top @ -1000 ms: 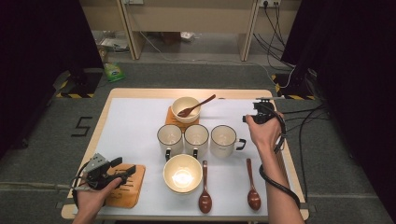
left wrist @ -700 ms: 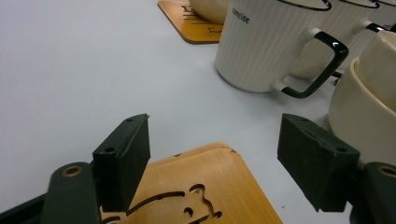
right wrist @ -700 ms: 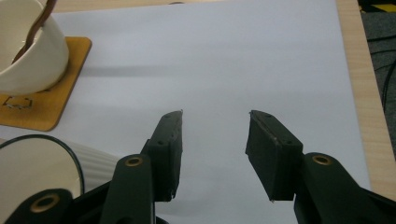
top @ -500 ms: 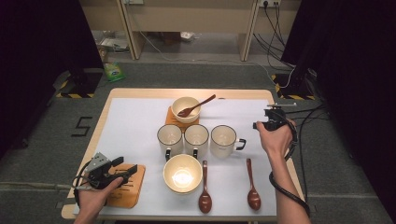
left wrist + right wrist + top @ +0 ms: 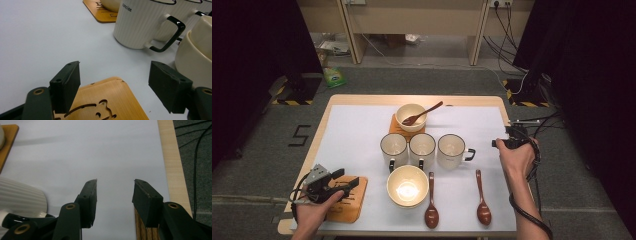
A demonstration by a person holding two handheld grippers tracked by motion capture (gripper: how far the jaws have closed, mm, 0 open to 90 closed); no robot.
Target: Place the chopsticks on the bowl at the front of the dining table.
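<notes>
High view – left gripper [image 5: 346, 179]: I hold it low over the wooden coaster [image 5: 354, 207] at the near left corner of the worktop [image 5: 352, 130], jaws apart and gripping nothing; I judge it is poised to take the coaster.
High view – right gripper [image 5: 498, 143]: near the worktop's right edge, aimed at the handle side of the right-hand mug [image 5: 451, 151] but clear of it.
Left gripper view – left gripper [image 5: 113, 85]: jaws wide, straddling the coaster's [image 5: 117, 100] far corner without touching it; the near bowl [image 5: 195, 55] sits just beside the right-hand jaw, so I have little room there.
Right gripper view – right gripper [image 5: 115, 195]: jaws apart over bare worktop, nothing between them; the right-hand mug [image 5: 20, 197] lies off to their left, so I judge the grasp not yet lined up.
</notes>
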